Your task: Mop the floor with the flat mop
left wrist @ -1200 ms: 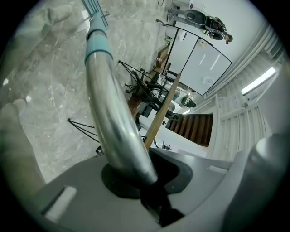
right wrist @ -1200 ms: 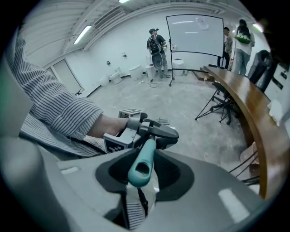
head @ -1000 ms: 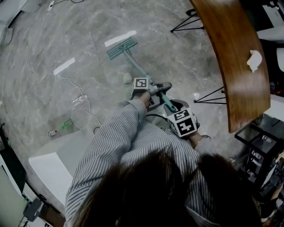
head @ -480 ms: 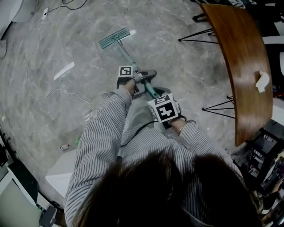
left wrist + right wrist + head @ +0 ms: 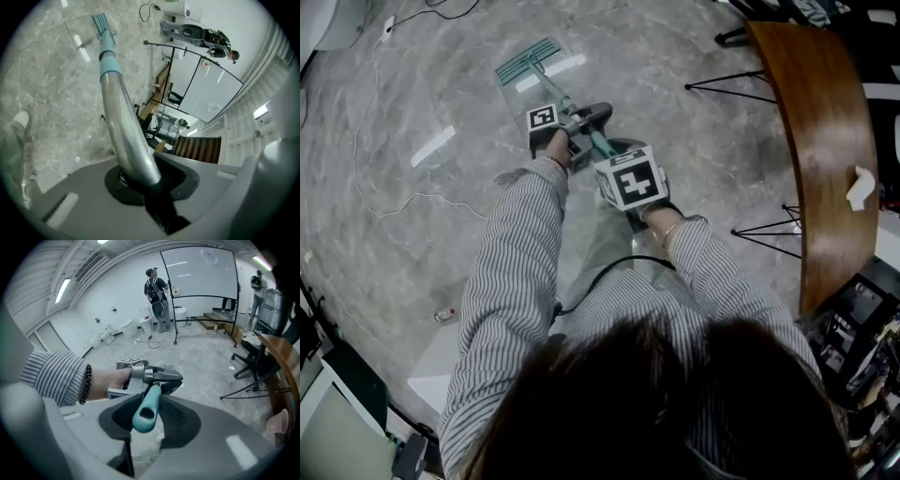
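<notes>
While grey marble floor (image 5: 403, 103) fills head view, wooden table (image 5: 825, 141) curves along right edge; flat mop (image 5: 528, 62) well left of table, head flat on floor, handle slanting back toward person; left gripper (image 5: 149, 180), farther from table, jaws clenched on metal shaft; right gripper (image 5: 145, 416), nearer table, jaws grasping teal handle end; small white crumpled piece (image 5: 861, 187) on table.
</notes>
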Motion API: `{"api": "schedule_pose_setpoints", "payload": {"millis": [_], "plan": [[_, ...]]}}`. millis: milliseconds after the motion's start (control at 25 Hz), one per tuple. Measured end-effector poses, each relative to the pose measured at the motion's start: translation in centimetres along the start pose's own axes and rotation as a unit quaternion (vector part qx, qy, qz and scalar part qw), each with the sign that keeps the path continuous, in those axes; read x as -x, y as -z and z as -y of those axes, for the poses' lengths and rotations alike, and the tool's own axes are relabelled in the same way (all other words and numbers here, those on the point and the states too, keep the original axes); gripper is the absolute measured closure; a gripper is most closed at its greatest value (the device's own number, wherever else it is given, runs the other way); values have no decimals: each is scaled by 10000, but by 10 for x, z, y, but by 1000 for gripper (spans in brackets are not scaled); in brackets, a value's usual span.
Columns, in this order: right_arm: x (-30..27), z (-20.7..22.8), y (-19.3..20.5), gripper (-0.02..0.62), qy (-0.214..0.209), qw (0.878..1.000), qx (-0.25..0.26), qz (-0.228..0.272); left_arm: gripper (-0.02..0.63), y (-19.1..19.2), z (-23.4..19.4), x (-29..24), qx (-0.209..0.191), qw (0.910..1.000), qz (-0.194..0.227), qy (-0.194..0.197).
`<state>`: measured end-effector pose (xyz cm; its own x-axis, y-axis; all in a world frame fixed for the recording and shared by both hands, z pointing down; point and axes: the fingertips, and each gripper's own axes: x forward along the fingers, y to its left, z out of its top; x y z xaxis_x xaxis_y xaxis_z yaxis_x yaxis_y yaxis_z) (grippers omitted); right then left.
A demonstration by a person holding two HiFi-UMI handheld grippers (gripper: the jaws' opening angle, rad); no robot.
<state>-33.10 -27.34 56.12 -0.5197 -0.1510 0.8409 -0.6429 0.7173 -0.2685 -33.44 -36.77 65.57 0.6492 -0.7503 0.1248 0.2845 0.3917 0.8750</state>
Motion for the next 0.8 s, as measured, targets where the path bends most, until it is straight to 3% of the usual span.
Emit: {"api": "schedule_pose_setpoints", "payload": {"millis": [160, 560, 800], "plan": [[-3, 2, -6, 476, -71, 9999, 87, -49, 538, -8, 9, 10, 370, 9978, 192, 517], [-7, -8, 15, 472, -87, 9991, 306, -262, 506, -6, -8, 45, 742, 9865, 898, 1147], [-3, -11, 19, 471, -2, 9987, 395, -315, 491, -2, -11, 55, 667, 9849, 1197, 1055]]}}
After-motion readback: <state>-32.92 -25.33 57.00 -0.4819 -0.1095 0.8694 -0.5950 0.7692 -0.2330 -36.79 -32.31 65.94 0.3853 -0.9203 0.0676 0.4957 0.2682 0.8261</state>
